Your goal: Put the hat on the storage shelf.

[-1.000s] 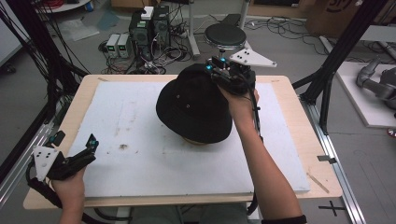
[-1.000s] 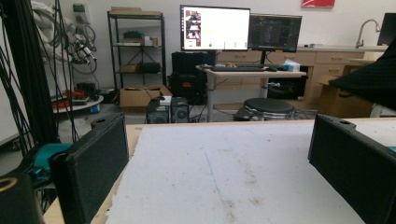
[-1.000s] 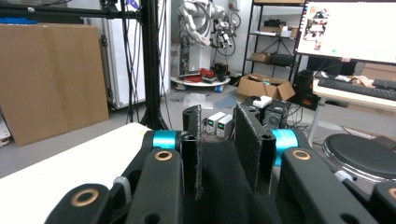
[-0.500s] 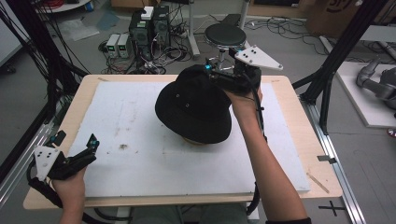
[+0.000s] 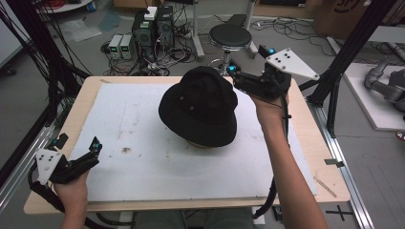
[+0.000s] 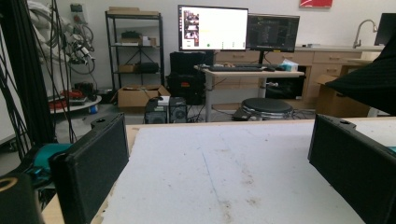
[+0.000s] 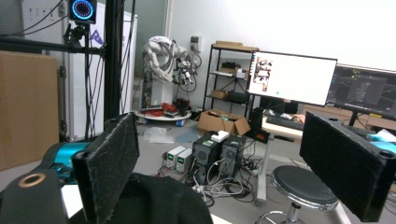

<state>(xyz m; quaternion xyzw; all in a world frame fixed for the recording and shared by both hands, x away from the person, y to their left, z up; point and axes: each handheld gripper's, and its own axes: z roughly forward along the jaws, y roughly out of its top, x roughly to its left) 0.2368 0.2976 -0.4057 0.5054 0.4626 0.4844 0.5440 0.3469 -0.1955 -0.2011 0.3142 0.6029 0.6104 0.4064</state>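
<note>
A black bucket hat [image 5: 200, 107] sits on a tan rounded stand [image 5: 197, 143] in the middle of the white board [image 5: 143, 162]. My right gripper [image 5: 239, 75] hovers at the hat's far right edge. Its jaws have just been opening and are now wide apart with nothing between them. In the right gripper view the hat's black fabric [image 7: 163, 200] lies below the open right gripper [image 7: 229, 163]. My left gripper [image 5: 79, 144] rests open at the board's near left corner, far from the hat. In the left gripper view the left gripper [image 6: 219, 163] frames bare board, with the hat brim [image 6: 369, 84] at the right.
The wooden table [image 5: 310, 124] carries the board. Black frame posts [image 5: 346, 52] stand at the right and left. Beyond the far edge are a round stool [image 5: 230, 36], computer boxes [image 5: 153, 24] and loose cables on the floor.
My right gripper has come off the far side of the hat, moved to the right and a little up, and its jaws have opened. The left gripper has stayed put.
</note>
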